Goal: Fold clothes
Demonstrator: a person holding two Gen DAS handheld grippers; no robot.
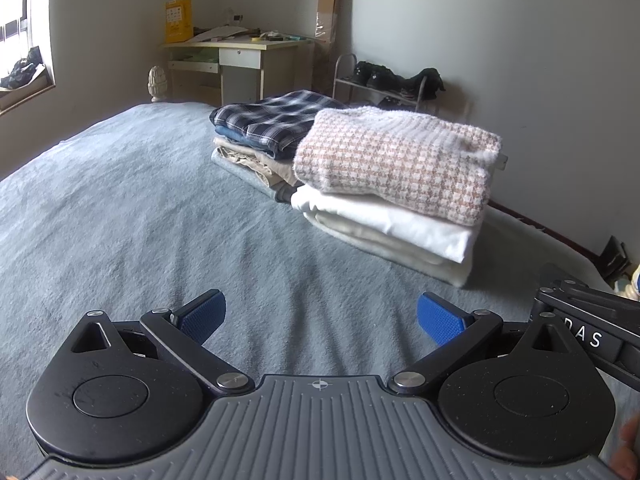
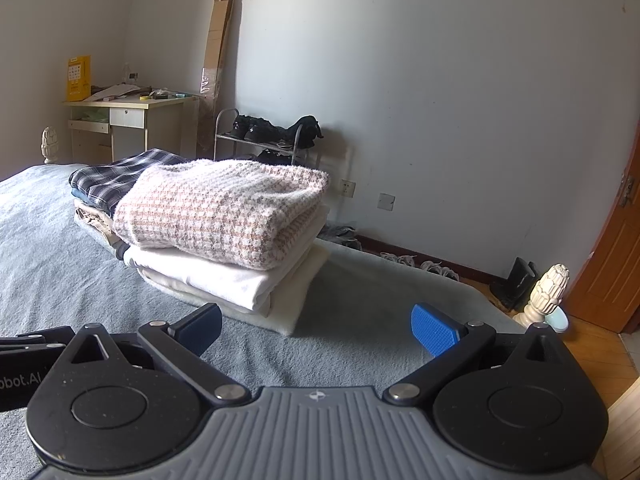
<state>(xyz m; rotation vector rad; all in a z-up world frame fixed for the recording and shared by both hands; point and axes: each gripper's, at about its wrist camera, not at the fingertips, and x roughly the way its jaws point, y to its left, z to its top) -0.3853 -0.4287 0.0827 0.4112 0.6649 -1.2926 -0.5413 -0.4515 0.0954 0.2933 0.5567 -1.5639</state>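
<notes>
- The left gripper [image 1: 321, 318] hovers over the grey-blue bedspread [image 1: 120, 220], blue pads spread wide, holding nothing.
- The right gripper [image 2: 316, 330] is likewise agape and empty, close beside the left.
- A folded pink-checked sweater [image 1: 394, 164] tops a white folded stack [image 1: 392, 236] at one o'clock of the left gripper.
- Behind it, at twelve o'clock, a plaid shirt [image 1: 276, 118] crowns a second pile.

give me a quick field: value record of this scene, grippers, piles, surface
surface: grey-blue bed cover
near pile: pink checked knit on top of white folded cloth
far pile: plaid shirt on top, beige items under it
left gripper: open, empty
right gripper: open, empty
loose clothes: none in view
</notes>
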